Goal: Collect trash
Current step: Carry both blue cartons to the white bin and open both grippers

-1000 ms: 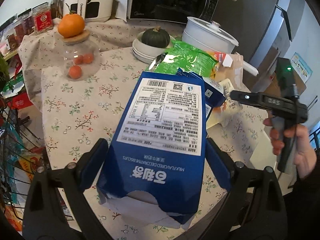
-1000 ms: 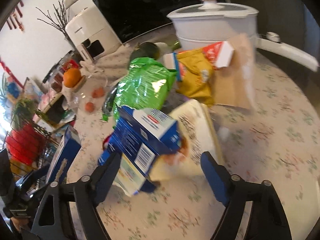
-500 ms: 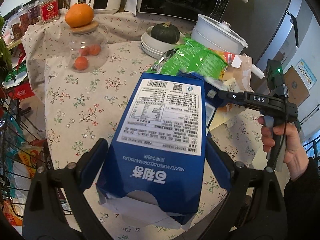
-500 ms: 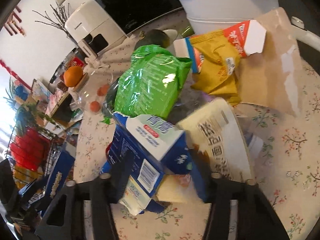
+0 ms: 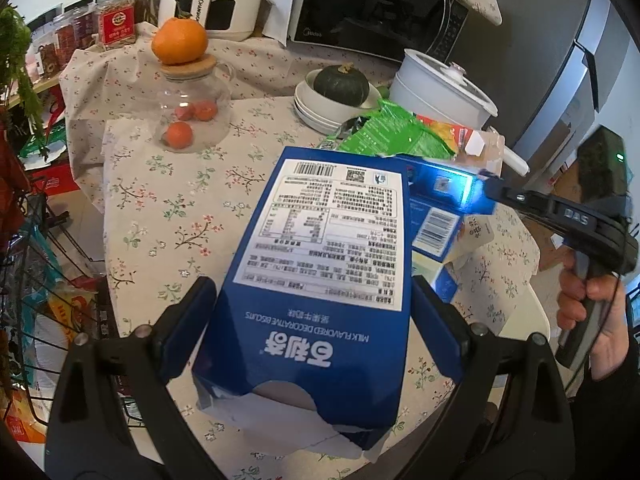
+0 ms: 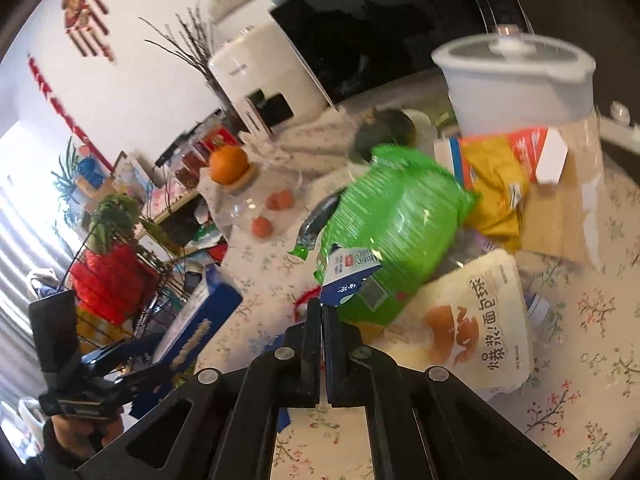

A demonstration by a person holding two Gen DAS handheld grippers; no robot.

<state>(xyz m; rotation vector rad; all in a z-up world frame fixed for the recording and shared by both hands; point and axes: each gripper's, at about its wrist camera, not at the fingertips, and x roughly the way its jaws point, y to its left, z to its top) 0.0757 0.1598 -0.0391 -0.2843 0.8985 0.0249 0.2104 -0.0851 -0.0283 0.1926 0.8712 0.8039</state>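
Left wrist view: the left gripper (image 5: 312, 320) fills the lower frame, its jaws clamped on the two sides of a large blue cardboard biscuit box (image 5: 316, 264) with a white printed label, held above the floral-cloth tabletop (image 5: 168, 216). At the right edge, a hand (image 5: 592, 308) holds the right gripper (image 5: 490, 188), whose tip meets a smaller blue carton (image 5: 440, 204) in the trash pile at centre right.

Right wrist view: the right gripper's jaws are closed together at lower centre of the frame; their tips meet the edge of the smaller blue carton, and whether they pinch it cannot be told. Directly above lies a crumpled green plastic bag (image 6: 396, 224), with a yellow wrapper (image 6: 496, 184) at upper right and a pale bread-snack packet (image 6: 468, 320) at right. A white lidded pot (image 6: 516, 80) stands behind the pile. A glass jar with a cork lid (image 6: 256, 200), topped by an orange (image 6: 229, 164), sits left of centre.
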